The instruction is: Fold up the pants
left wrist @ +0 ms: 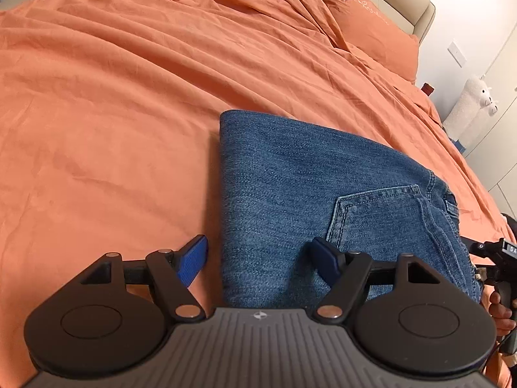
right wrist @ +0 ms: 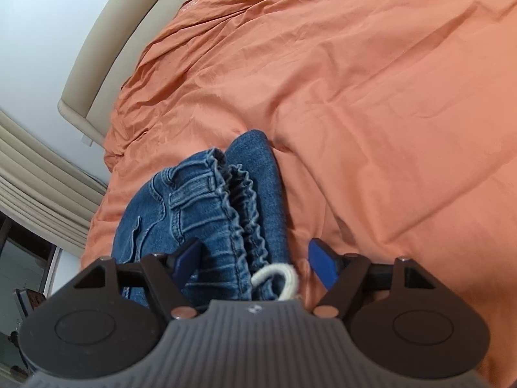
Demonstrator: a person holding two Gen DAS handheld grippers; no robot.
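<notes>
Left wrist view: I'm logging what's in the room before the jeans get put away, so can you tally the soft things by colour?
Orange: 2, the bedspread and the pillow
Blue: 1, the folded jeans
White: 1, the plush toy standing by the wall
Total: 4

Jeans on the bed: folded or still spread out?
Folded: the jeans lie as a compact layered bundle on the orange bedding, with a doubled-over far edge.
</notes>
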